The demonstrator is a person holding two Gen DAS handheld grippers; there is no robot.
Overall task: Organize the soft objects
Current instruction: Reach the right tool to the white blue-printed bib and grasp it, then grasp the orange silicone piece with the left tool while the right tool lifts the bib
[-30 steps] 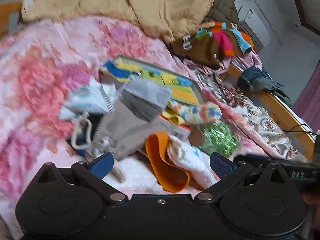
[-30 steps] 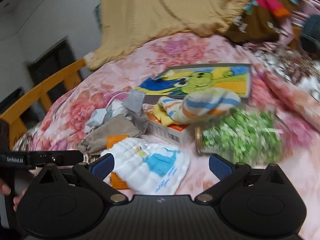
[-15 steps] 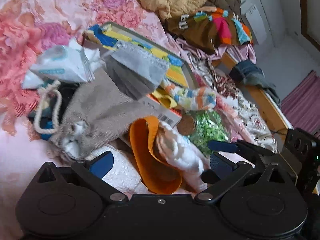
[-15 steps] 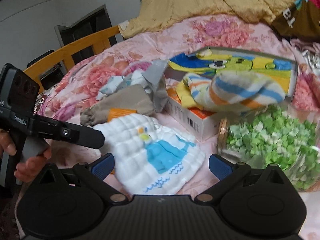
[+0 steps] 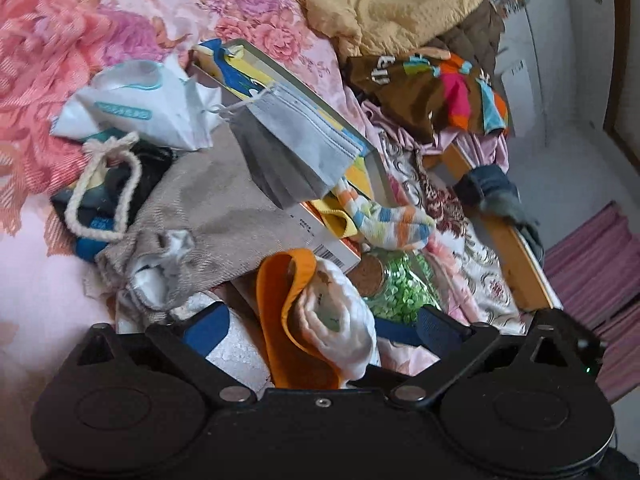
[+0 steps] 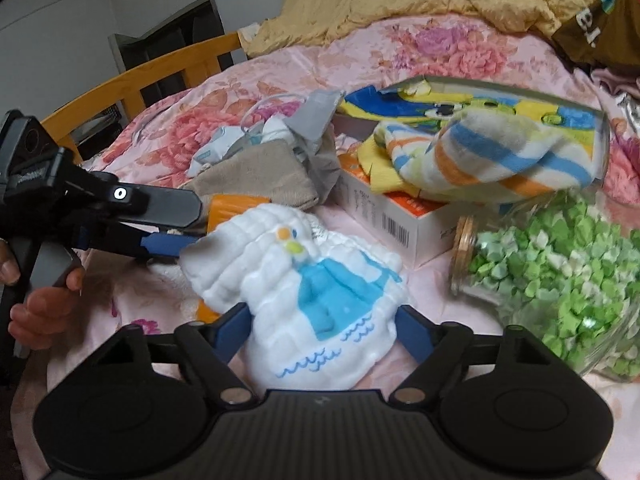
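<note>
Both the left gripper [image 5: 320,328] and right gripper [image 6: 322,326] are closing, pads not yet pressing, around the white cloth [image 6: 304,292] lying near on the bed [image 6: 400,52], risking snagging the orange piece [image 5: 280,320] underneath.

The cloth [image 6: 316,300] lies on the bed [image 6: 460,48] between the fingers of my right claw [image 6: 320,330]. Behind it sits the box [image 6: 404,220] with a sock [image 6: 504,160] on top. The jar [image 6: 560,280] lies on its side, right of the cloth.
</note>
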